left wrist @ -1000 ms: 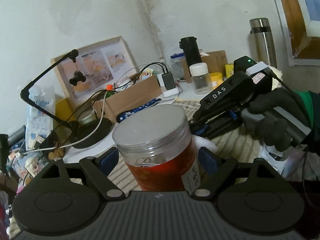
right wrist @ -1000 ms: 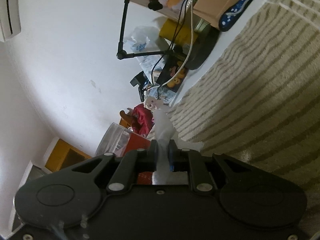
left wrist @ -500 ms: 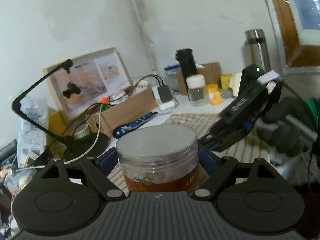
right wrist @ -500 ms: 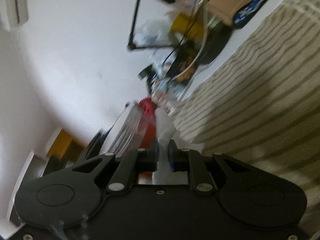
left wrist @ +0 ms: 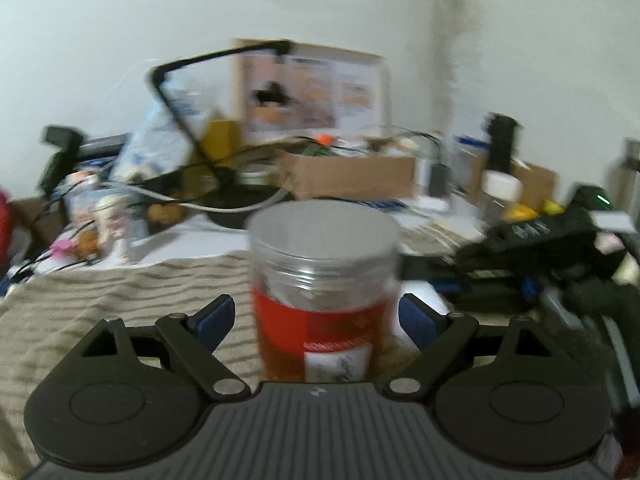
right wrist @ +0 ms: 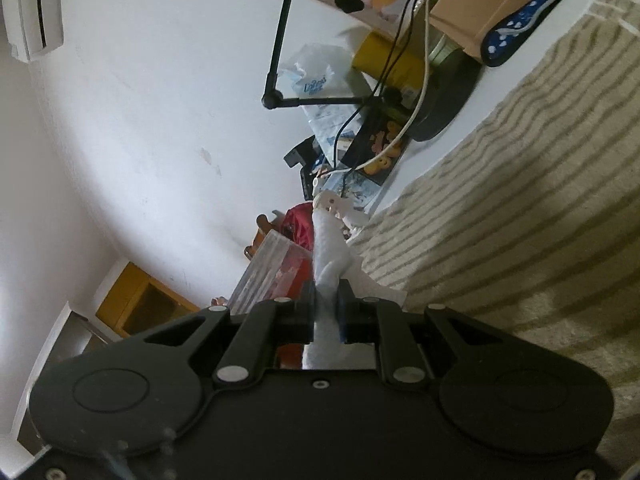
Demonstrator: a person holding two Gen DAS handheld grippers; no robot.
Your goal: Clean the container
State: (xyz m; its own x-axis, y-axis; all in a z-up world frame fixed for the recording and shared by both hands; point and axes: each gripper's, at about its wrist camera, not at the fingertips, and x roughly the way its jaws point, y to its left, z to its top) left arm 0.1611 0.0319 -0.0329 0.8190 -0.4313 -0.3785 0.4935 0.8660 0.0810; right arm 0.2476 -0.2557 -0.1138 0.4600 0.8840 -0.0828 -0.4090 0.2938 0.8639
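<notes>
Striped beige cloth [left wrist: 100,308] is covering the table. My left gripper [left wrist: 316,318] is spreading wide around the clear red-labelled plastic jar [left wrist: 324,300], pads apart from it. My right gripper [right wrist: 325,304] is pinching a white wipe [right wrist: 328,252] beside the jar; blur is obscuring the clutter behind.

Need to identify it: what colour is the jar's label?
Red, on the jar's label; left wrist view shows it best.

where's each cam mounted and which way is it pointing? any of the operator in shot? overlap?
Left wrist: on the left claw, looking level across the striped cloth at the jar; a gloved hand with the right claw shows at right.
Right wrist: on the right claw, rolled sideways, shut on a white wipe; none of the person shows.
Shared: jar, cloth, black stand.
</notes>
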